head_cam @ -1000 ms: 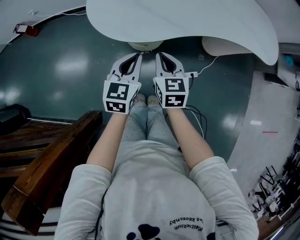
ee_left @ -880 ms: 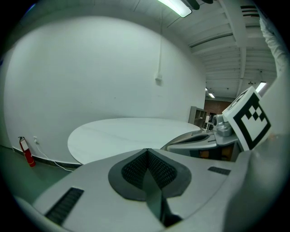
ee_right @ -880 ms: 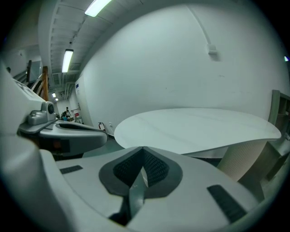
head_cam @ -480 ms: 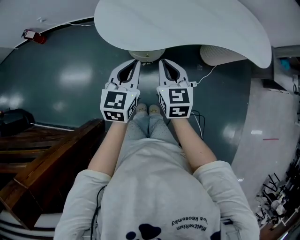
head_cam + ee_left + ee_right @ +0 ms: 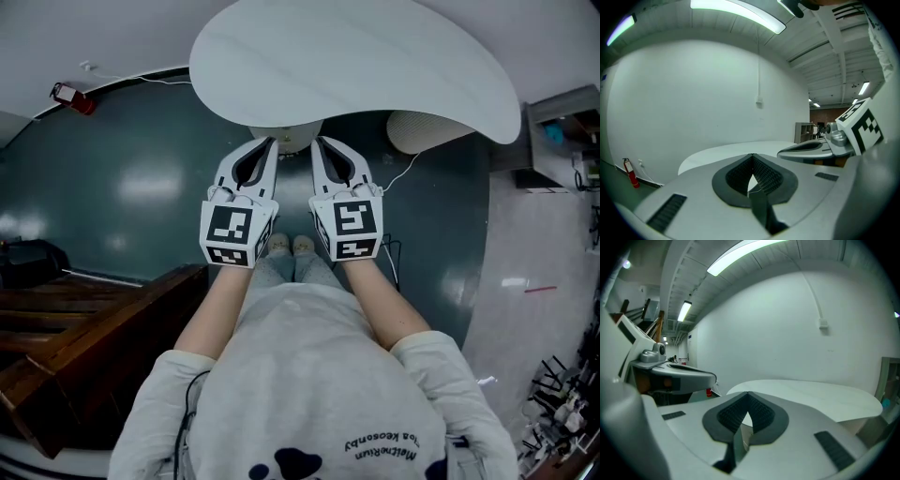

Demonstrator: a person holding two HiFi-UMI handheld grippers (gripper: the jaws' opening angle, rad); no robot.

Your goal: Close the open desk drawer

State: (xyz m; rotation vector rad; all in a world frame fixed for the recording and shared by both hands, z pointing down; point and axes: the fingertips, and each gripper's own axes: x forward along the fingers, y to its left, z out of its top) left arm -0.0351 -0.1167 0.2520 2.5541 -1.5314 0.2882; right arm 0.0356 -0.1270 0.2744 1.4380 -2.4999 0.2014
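Both grippers are held side by side in front of the person's body, pointing towards a white curved table (image 5: 356, 66). My left gripper (image 5: 269, 142) is shut with nothing between its pads, and its tips meet in its own view (image 5: 752, 157). My right gripper (image 5: 317, 142) is shut and empty as well (image 5: 749, 394). Each gripper shows in the other's view: the right one (image 5: 811, 149), the left one (image 5: 675, 372). A dark wooden desk (image 5: 94, 328) stands at the lower left of the head view. No open drawer can be made out on it.
The table's round base (image 5: 286, 139) sits just past the fingertips. A white ribbed round object (image 5: 427, 127) stands on the dark green floor at the right, and a cable (image 5: 394, 248) runs from it. A red extinguisher (image 5: 70, 94) and a black bag (image 5: 28, 262) are at the left.
Both grippers have risen together, staying shut and side by side. The white table now fills more of the head view, and the wooden desk sits lower in the frame.
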